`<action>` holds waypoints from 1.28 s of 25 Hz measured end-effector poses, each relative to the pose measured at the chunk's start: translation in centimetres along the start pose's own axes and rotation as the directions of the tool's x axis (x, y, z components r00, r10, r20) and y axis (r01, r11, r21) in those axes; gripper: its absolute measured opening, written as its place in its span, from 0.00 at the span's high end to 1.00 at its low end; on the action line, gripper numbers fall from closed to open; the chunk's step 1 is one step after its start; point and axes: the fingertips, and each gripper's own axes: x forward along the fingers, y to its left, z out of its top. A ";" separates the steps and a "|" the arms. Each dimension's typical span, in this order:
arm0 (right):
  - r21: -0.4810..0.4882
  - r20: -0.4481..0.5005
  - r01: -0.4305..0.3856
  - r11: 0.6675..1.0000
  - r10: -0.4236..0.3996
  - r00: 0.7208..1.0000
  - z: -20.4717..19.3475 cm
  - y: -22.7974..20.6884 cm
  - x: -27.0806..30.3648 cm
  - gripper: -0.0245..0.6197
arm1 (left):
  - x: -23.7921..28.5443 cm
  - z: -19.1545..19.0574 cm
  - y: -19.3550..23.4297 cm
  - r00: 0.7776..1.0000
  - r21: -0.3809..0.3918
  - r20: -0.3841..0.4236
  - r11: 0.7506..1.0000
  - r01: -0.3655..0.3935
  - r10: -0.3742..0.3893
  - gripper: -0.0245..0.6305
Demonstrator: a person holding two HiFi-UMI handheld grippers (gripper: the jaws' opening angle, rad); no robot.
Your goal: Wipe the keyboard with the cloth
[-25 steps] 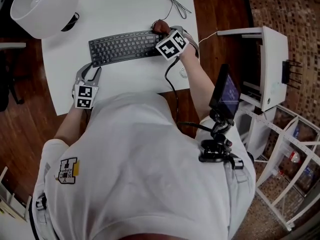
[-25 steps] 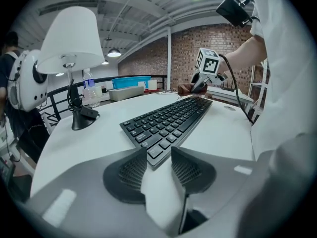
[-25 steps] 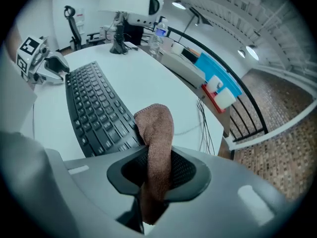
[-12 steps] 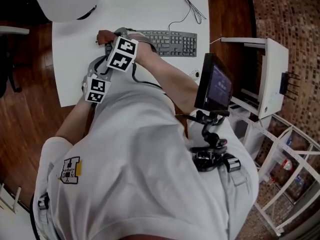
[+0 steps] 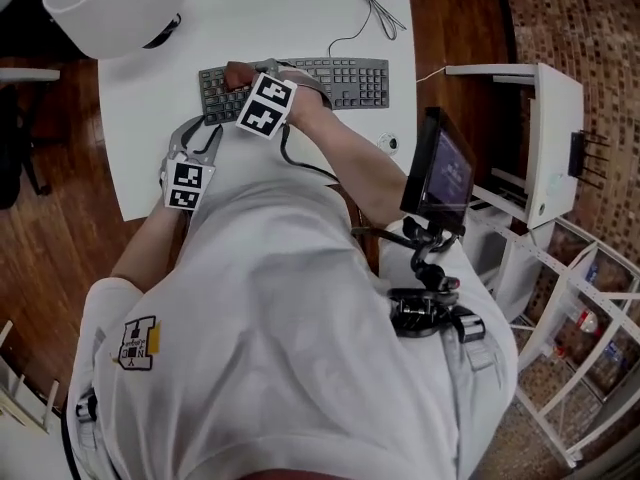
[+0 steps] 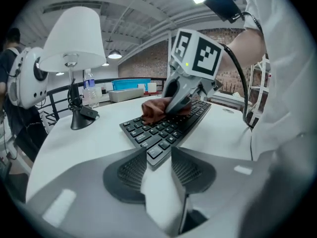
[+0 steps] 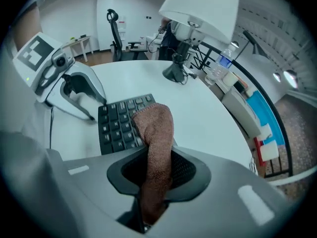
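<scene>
Brown cloth (image 7: 153, 128) clamped in the jaws of our right gripper (image 7: 157, 158) rests on the left end of the keyboard (image 5: 340, 73), the jaws of our left gripper (image 6: 159, 162) apart at its corner; we judge the wiping under way, not finished.

Brown cloth (image 5: 237, 72), bunched, pressed on left-end keys of black kbd (image 5: 345, 76) lying flat on white desk (image 5: 280, 8).
</scene>
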 end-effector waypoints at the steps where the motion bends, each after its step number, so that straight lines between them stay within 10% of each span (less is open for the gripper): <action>1: 0.024 -0.012 0.012 1.000 -0.012 1.000 -1.7 -0.8 -0.3 0.82 | 0.1 0.0 0.0 1.000 0.003 -0.003 1.000 -0.002 0.002 0.73; 17: 0.360 -0.269 0.292 0.886 -0.201 0.942 -27.2 -12.1 -5.6 0.82 | 0.7 0.0 0.5 0.996 0.032 -0.057 0.997 -0.063 0.065 0.73; 26: 0.315 -0.271 0.314 0.896 -0.232 0.934 -25.6 -11.3 -4.9 0.82 | 1.4 -2.3 1.0 0.996 0.012 -0.064 0.998 -0.057 0.058 0.73; 32: 0.187 -0.129 0.258 0.948 -0.237 0.963 -16.0 -9.1 -5.8 0.82 | 1.1 -0.5 0.2 0.998 -0.026 -0.021 0.997 -0.066 0.065 0.73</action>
